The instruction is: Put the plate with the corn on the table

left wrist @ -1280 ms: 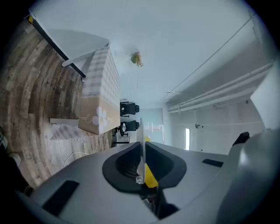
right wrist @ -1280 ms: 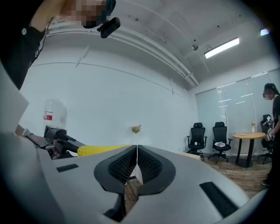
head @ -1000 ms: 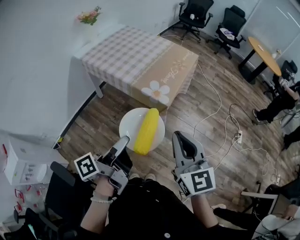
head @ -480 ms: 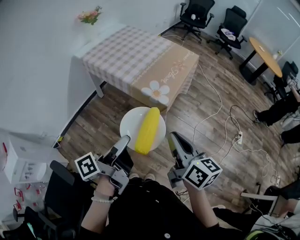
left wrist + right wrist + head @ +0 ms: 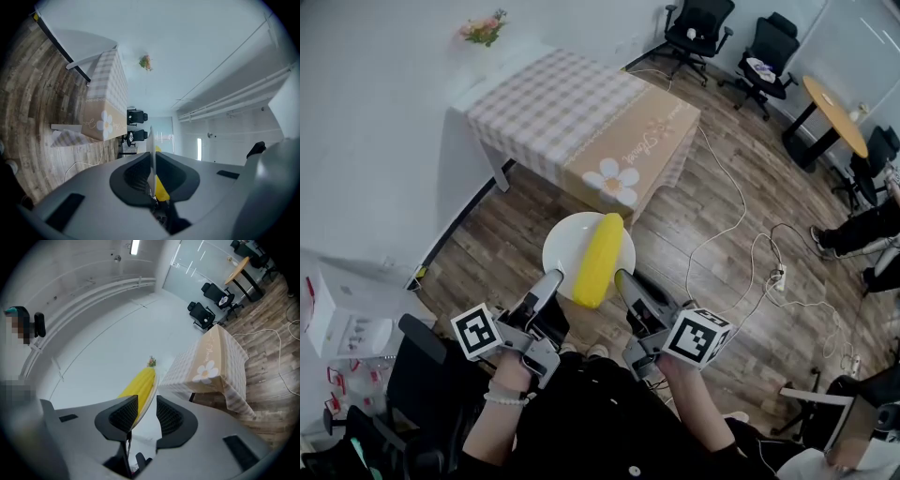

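- The left gripper is clamped on the near rim of the plate, one-handed. That's what holds it level enough for the corn to lie across the middle without rolling off.
- The right gripper has just been opening its jaws. They're apart with the plate's other near rim between them, not pinching it. My guess is it's lining up a second grip so the plate won't tip.
- The plate is up in the air over the floor, well short of the table, so it isn't set down yet.
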